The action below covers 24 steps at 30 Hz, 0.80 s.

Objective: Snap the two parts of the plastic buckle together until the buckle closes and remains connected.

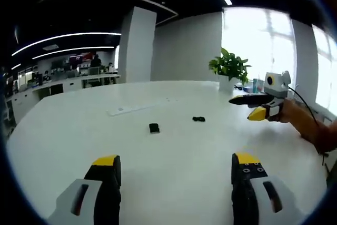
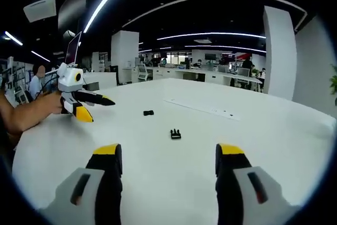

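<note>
- Office background with ceiling light strips surrounds a broad white desk [image 1: 174, 151] whose far edge curves well beyond the parts
- Two black buckle pieces lie apart mid-desk: first buckle piece [image 1: 154, 127] [image 2: 175, 134], second buckle piece [image 1: 198, 119] [image 2: 148, 113], bare surface all around them
- Left gripper [image 1: 174, 168] [image 2: 89, 108] holds nothing, fingers spread wide
- Right gripper [image 2: 168, 157] [image 1: 251, 107] holds nothing, fingers wide apart
- One potted plant [image 1: 230, 68] stands near the far edge
</note>
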### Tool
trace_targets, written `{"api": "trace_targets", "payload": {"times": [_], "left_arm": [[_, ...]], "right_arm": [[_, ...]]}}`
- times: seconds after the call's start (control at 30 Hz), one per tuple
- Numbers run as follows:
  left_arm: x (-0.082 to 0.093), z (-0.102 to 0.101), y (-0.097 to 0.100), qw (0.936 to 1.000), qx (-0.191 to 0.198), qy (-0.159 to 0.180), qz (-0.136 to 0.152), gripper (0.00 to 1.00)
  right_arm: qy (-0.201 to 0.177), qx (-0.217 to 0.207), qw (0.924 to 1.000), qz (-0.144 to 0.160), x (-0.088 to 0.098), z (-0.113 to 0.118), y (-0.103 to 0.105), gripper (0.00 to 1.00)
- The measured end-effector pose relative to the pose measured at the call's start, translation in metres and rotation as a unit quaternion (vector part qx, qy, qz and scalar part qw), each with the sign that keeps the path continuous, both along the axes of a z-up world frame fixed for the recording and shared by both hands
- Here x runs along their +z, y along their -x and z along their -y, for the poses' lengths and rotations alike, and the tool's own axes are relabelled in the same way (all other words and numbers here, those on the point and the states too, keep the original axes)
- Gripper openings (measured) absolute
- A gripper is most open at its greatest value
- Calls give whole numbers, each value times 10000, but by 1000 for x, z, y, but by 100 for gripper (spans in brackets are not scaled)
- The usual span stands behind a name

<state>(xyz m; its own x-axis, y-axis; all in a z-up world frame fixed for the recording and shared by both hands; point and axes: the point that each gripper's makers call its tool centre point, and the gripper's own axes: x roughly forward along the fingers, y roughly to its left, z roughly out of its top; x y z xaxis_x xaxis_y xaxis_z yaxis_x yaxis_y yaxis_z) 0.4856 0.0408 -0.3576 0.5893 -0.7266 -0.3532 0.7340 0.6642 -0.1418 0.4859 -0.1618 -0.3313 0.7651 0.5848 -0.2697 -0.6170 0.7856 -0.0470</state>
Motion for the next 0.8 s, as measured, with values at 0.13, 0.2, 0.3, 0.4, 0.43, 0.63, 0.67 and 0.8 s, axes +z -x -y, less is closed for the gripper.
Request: {"api": "trace_targets", "payload": {"times": [0.13,0.2,0.3,0.4,0.43,0.63,0.67,0.8], "left_arm": [[1,4,9,9999,-90,-106,45,88],[1,3,5,9996,-102,-227,130,88],[-1,0,-2,9991,-101,-379,183,88],[-1,0,0,9990,-116,-393,185,88],[-1,0,0,9990,-123,-387,182,89],[-3,-9,-7,9992,-107,-378,70,89],[-3,-11,-9,9992,-94,-372,58,89],[1,-11,-9,9995,-100,-303,76,87]], "right_arm": [[22,28,10000,-62,-2,-3,1,73],[20,-2,10000,-65,-2,-2,1,72],[39,-29,9999,-99,-4,-1,3,72],[18,14,10000,-94,-4,-2,5,71],[21,28,9999,-99,-4,-2,5,72],[42,129,9997,-207,-13,-8,6,72],[88,175,9995,-249,-16,-10,6,72],[106,198,9994,-246,-15,-15,0,71]]}}
